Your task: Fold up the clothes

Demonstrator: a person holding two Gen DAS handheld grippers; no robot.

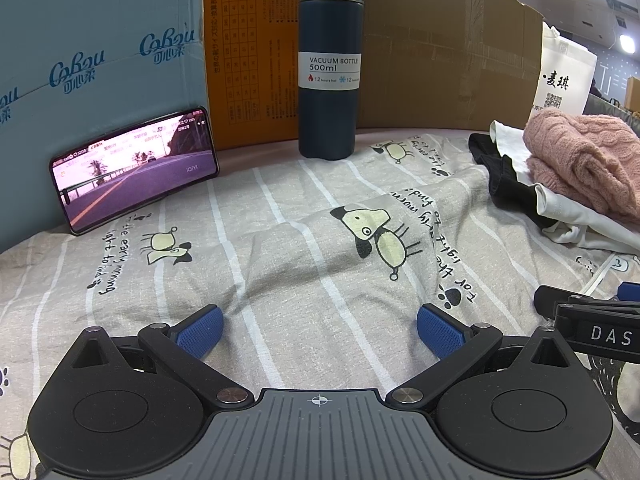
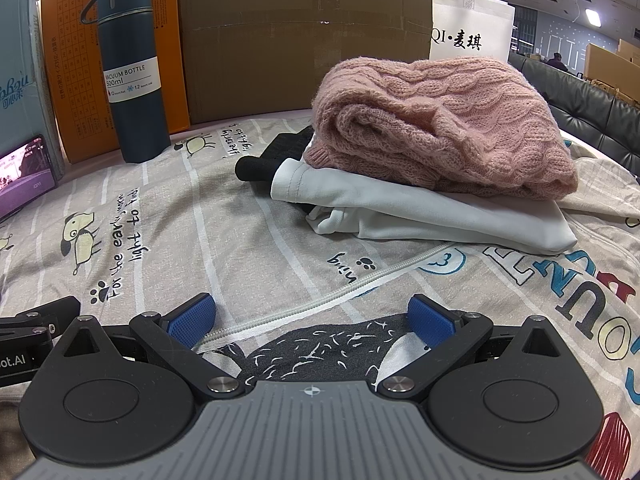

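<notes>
Your left tongs [image 1: 320, 330] are spread wide and pinch nothing, hovering low over the striped sheet with cartoon dogs [image 1: 280, 248] that covers the surface; whether that surface is a bed or a tabletop cannot be told. Your right tongs [image 2: 312, 318] are spread just as wide and also empty, sitting over the near edge of a light zip-up garment with printed letters [image 2: 540, 276], its white zipper [image 2: 320, 300] running between the blue pads [image 2: 430, 320]. That garment lies flat toward the near right corner. Behind it, toward the far right, a folded stack rests: a pink cable-knit sweater [image 2: 440, 128] on top of a white garment [image 2: 420, 212], with a black garment [image 2: 276, 156] poking out from beneath on its left. Along the far edge a dark blue vacuum bottle [image 1: 330, 64] stands upright before cardboard boxes [image 1: 440, 52], and near the far left corner a phone [image 1: 136, 172] with a lit screen leans against a pale blue box [image 1: 100, 40].
</notes>
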